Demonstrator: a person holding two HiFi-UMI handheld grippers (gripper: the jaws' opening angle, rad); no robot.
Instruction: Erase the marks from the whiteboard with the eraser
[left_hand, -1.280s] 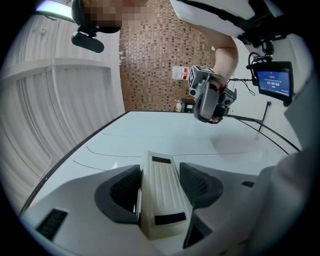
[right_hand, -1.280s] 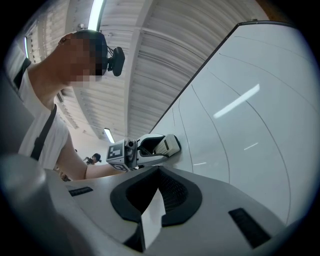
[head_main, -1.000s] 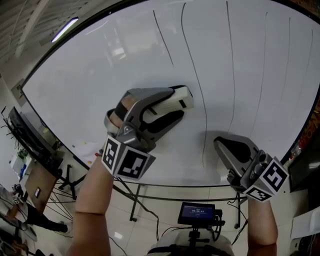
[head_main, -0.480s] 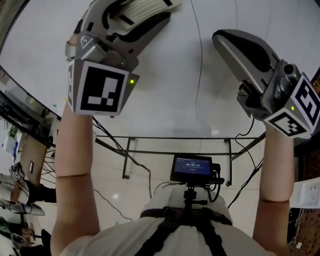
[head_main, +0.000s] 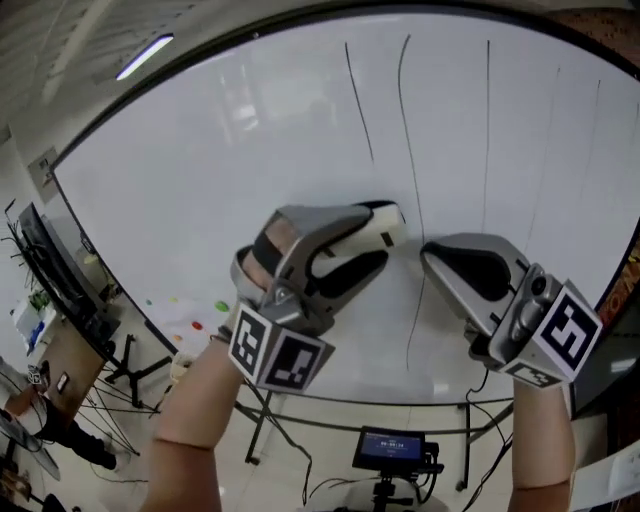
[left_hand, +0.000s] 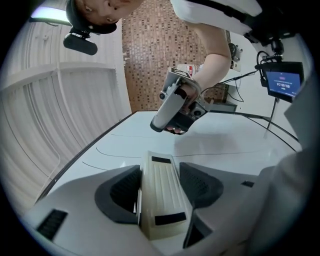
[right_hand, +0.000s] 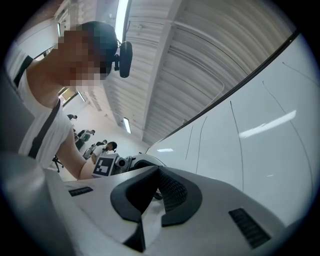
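Clamping the eraser (left_hand: 160, 196), left hand-held gripper (head_main: 378, 238) at the whiteboard (head_main: 200, 180), right hand-held gripper (head_main: 430, 256) jaws together, empty

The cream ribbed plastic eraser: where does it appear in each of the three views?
Head view: the cream ribbed plastic eraser is at centre, held by the left gripper at the whiteboard.
Left gripper view: eraser low centre, between the jaws.
Right gripper view: not visible.
Shared landmark: the thin black lines on the board.

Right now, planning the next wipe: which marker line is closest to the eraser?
The long curved line, second from left, passing just right of the eraser; the others lie farther off.
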